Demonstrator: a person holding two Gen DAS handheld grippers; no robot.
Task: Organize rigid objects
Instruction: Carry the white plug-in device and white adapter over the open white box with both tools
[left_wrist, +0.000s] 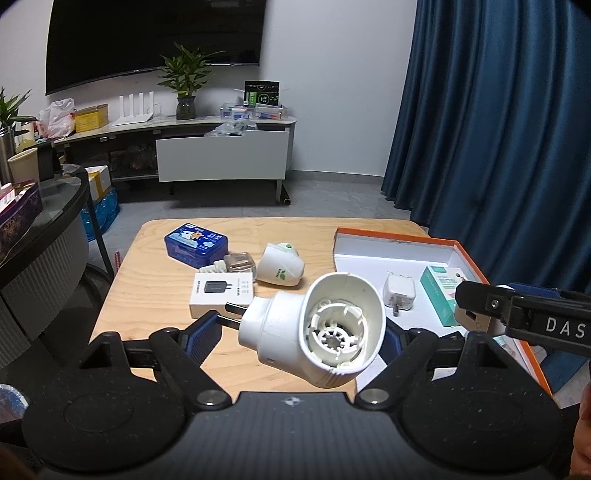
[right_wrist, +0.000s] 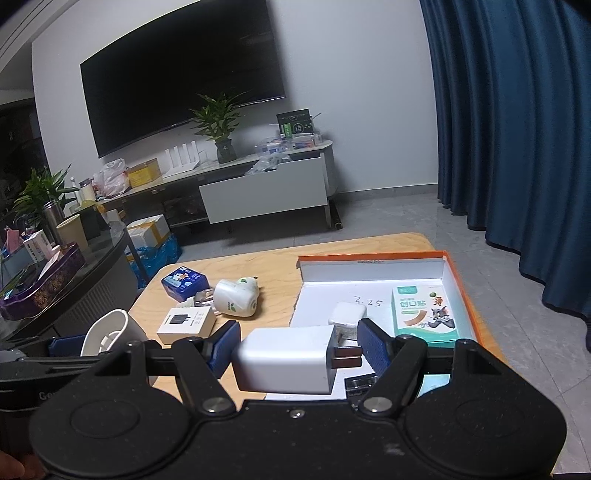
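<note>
My left gripper (left_wrist: 301, 332) is shut on a white plug-in heater (left_wrist: 317, 332), pads on its prongs and its round shell, above the wooden table (left_wrist: 147, 302). My right gripper (right_wrist: 295, 350) is shut on a white charger (right_wrist: 284, 362), prongs against the right pad, over the orange-rimmed box (right_wrist: 369, 256). Inside that box lie another white charger (right_wrist: 347, 314) and a teal bandage carton (right_wrist: 424, 314). On the table sit a blue tin (left_wrist: 195, 245), a small white adapter box (left_wrist: 221, 295), a clear bottle (left_wrist: 236, 262) and a second white heater (left_wrist: 280, 266).
A dark round table (left_wrist: 55, 221) crowded with items stands to the left. A blue curtain (left_wrist: 498, 129) hangs at the right. Beyond the table are grey floor (left_wrist: 314, 195) and a TV cabinet (left_wrist: 221, 155). One finger (left_wrist: 480, 299) of the right gripper reaches over the box's right side.
</note>
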